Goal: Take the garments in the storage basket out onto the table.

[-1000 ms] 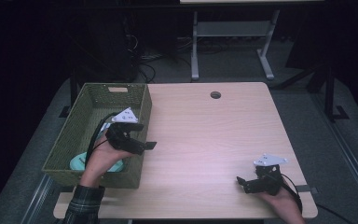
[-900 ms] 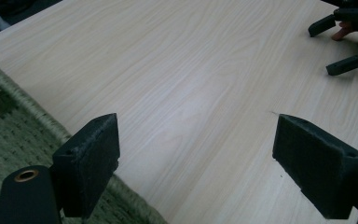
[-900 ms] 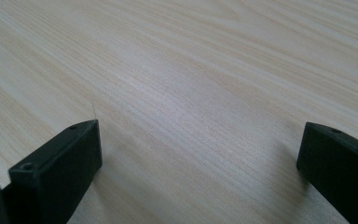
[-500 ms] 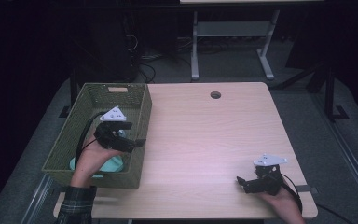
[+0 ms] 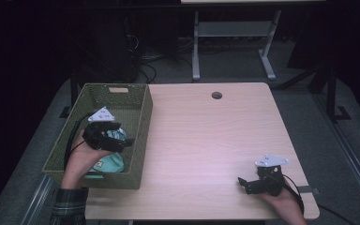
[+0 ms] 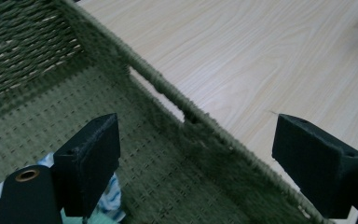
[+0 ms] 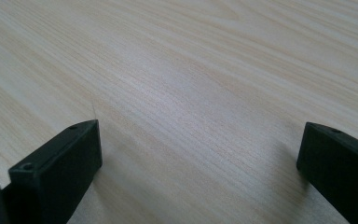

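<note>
We are at a pale wooden table [image 5: 206, 140] in a dim room, with a metal stand and loose cables on the floor beyond its far edge. Our left gripper [image 5: 122, 142] hangs inside the green woven basket [image 5: 140, 140] at the table's left side, its jaws spread wide and holding nothing; in the left gripper view [image 6: 196, 161] one jaw sits over the basket floor and the other over the right wall and the tabletop past it. Just below and behind that gripper lies the thing we are after, a mint-green and white cloth item [image 5: 108, 161], soft and bundled against the near end of the basket; a patterned corner of it [image 6: 109, 198] peeks out beside the jaw.

We judge that we are in the reach: the gripper is in the basket but not yet down on the cloth, and nothing is pinched. The next move calls for tipping the jaws down and back toward the bundle, straddling a raised fold, and closing only once fabric sits between the pads. The basket wall is close, so we should keep the outer jaw clear of the weave.

Our right gripper [image 5: 243, 183] rests low near the table's front right corner, well apart from the basket, jaws wide over bare wood [image 7: 191, 93].
</note>
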Action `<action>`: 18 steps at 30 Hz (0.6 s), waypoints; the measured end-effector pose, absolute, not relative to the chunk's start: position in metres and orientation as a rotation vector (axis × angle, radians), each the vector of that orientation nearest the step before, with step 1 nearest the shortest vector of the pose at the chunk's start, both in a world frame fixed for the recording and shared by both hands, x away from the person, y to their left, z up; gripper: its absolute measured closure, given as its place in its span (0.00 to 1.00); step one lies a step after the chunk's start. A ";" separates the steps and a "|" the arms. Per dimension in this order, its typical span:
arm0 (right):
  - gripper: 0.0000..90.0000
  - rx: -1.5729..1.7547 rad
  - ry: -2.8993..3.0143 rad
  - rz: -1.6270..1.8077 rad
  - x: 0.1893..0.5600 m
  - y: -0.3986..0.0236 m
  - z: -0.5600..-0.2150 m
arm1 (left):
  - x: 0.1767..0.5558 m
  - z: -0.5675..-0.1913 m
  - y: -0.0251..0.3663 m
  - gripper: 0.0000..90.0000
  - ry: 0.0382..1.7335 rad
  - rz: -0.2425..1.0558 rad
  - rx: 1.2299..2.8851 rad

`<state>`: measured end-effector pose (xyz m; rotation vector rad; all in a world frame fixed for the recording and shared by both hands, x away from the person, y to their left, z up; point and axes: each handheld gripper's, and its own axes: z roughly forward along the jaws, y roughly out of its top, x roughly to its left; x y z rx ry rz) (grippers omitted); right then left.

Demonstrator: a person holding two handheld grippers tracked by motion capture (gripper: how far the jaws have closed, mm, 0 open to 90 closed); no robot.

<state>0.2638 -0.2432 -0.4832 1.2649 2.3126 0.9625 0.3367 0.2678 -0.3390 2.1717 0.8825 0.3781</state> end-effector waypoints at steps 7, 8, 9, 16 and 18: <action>0.00 1.266 2.313 0.963 0.264 -0.243 -0.483 | 0.335 -0.340 0.284 0.16 0.930 0.401 2.174; 0.00 1.269 2.311 0.964 0.264 -0.243 -0.483 | 0.335 -0.340 0.286 0.16 0.938 0.402 2.171; 0.00 1.263 2.313 0.960 0.264 -0.243 -0.483 | 0.335 -0.341 0.288 0.16 0.944 0.400 2.174; 0.00 1.265 2.313 0.962 0.264 -0.243 -0.483 | 0.336 -0.346 0.302 0.16 0.992 0.413 2.176; 0.00 1.265 2.313 0.962 0.264 -0.243 -0.483 | 0.337 -0.348 0.304 0.16 1.009 0.411 2.173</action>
